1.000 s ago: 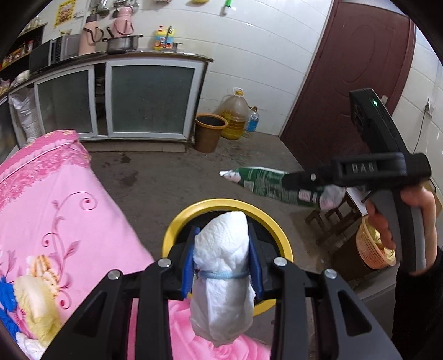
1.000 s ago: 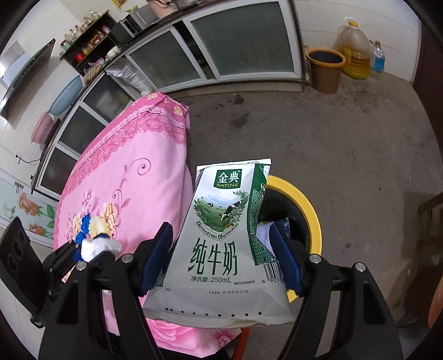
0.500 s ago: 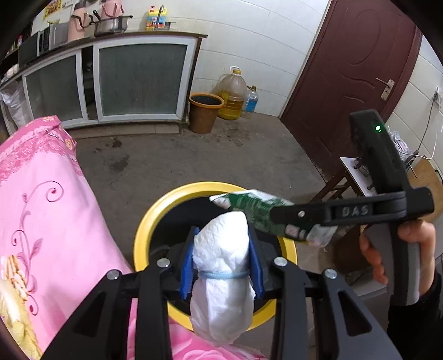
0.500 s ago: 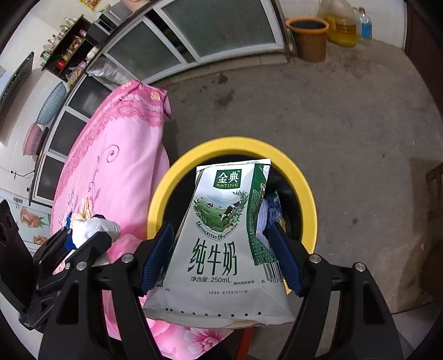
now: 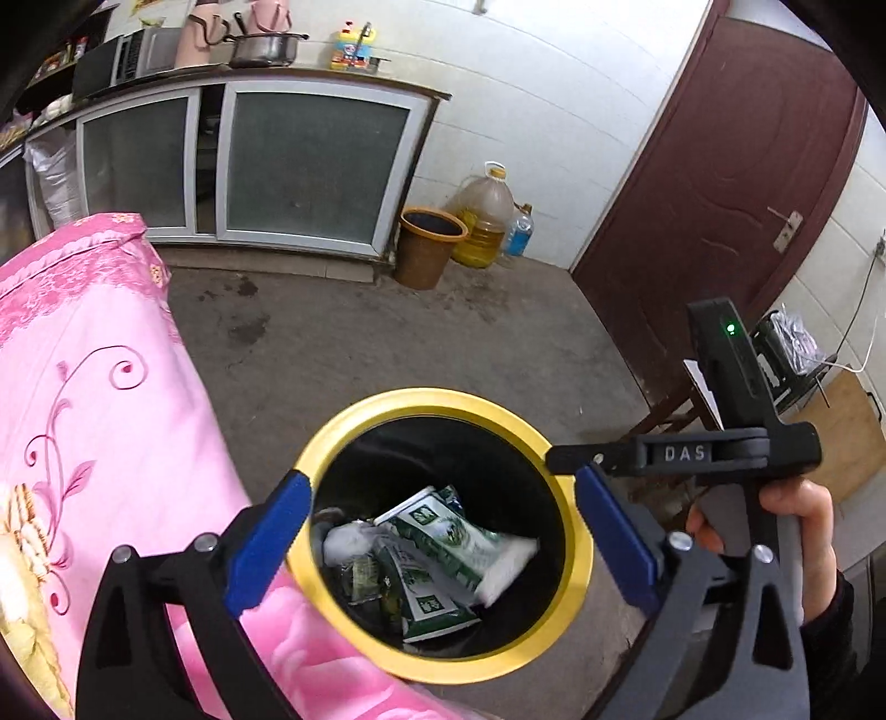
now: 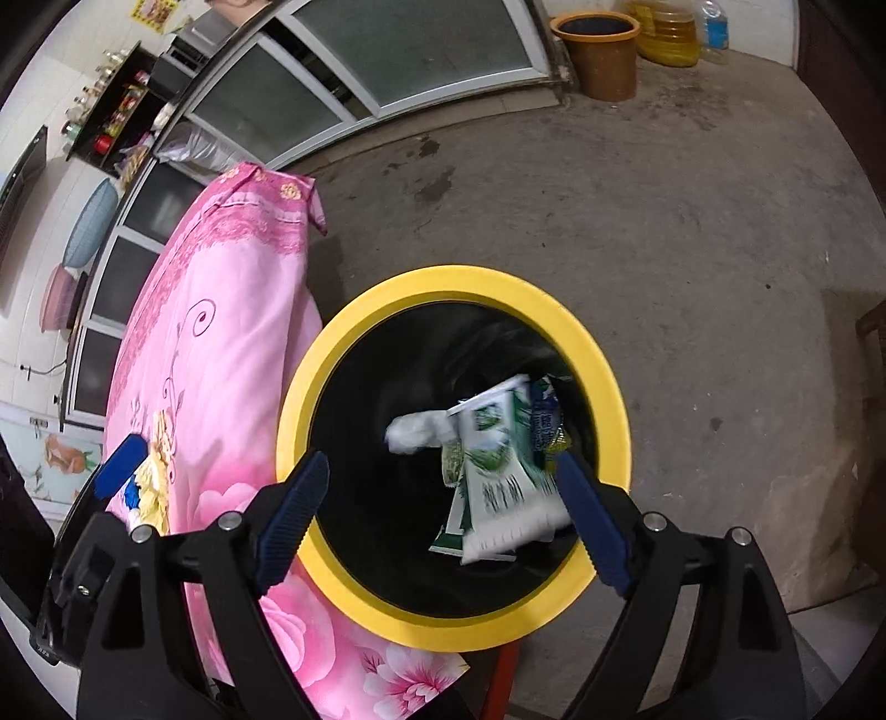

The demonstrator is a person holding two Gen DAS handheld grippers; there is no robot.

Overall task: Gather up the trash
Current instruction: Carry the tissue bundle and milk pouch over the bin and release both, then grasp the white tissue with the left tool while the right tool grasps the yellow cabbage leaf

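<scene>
- Left gripper [image 5: 443, 531]: jaws wide, nothing held, above yellow-rimmed bin [image 5: 576, 559].
- Right gripper [image 6: 448, 509]: jaws wide, nothing held; milk carton [image 6: 498, 487] and white wad [image 6: 415, 432] below, inside bin.

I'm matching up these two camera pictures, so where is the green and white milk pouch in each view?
Left wrist view: the green and white milk pouch lies inside the yellow-rimmed black trash bin, low centre, between the open blue pads.
Right wrist view: the pouch is blurred, right of centre inside the bin.
Shared landmark: the brown plastic bucket beside the cabinet.
</scene>
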